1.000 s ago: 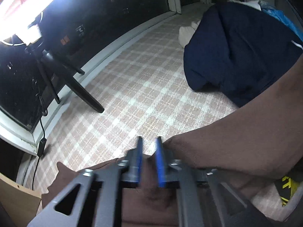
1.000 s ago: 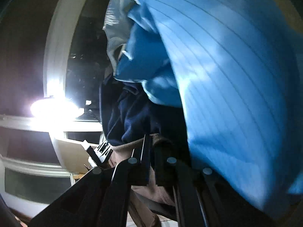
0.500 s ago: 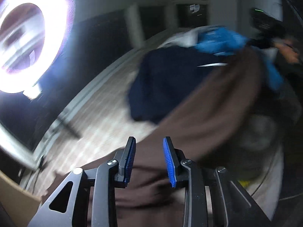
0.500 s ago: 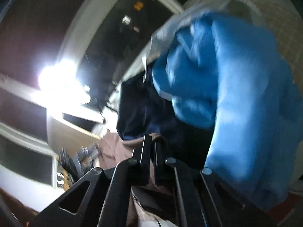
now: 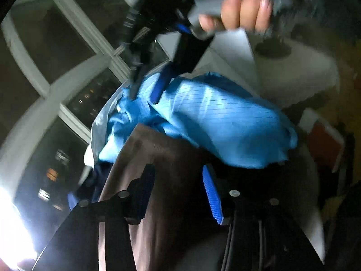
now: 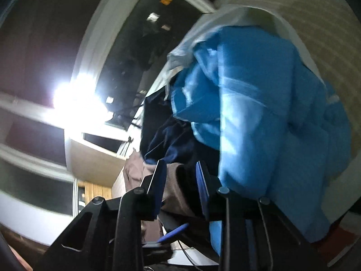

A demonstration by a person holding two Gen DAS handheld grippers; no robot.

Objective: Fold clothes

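Left wrist view. Left gripper [image 5: 178,194]: jaws opening, blue-padded fingers [image 5: 212,197] spread wide; the brown garment [image 5: 162,171] runs up between them, pads clear of the cloth. A second ago these pads stood nearly together over the same brown cloth, with checked bedding and a lamp stand ahead; that outlook is gone and the view has swung round to the clothes pile. Blue striped garment [image 5: 225,122]: heaped just beyond the brown cloth's far edge. Navy garment [image 5: 99,176]: a dark strip at the brown cloth's left edge. Right gripper [image 5: 146,94]: at the top of this view, tips over the blue heap, blurred. A hand [image 5: 239,11] grips its handle. Window frame [image 5: 74,67]: white bars, dark panes, upper left.

Right wrist view. Right gripper [image 6: 179,185]: jaws opening, a gap now showing where a second ago they were pinched tight on the fabric; a fold of the brown garment [image 6: 173,187] sits between them, resting against the left pad, right pad clear. Blue striped garment [image 6: 259,117]: fills the right side. Navy garment [image 6: 164,133]: beneath it, above the brown fold. Lamp glare [image 6: 76,103]: at left, as before. Left gripper's pad tip [image 6: 172,231]: low in the picture.
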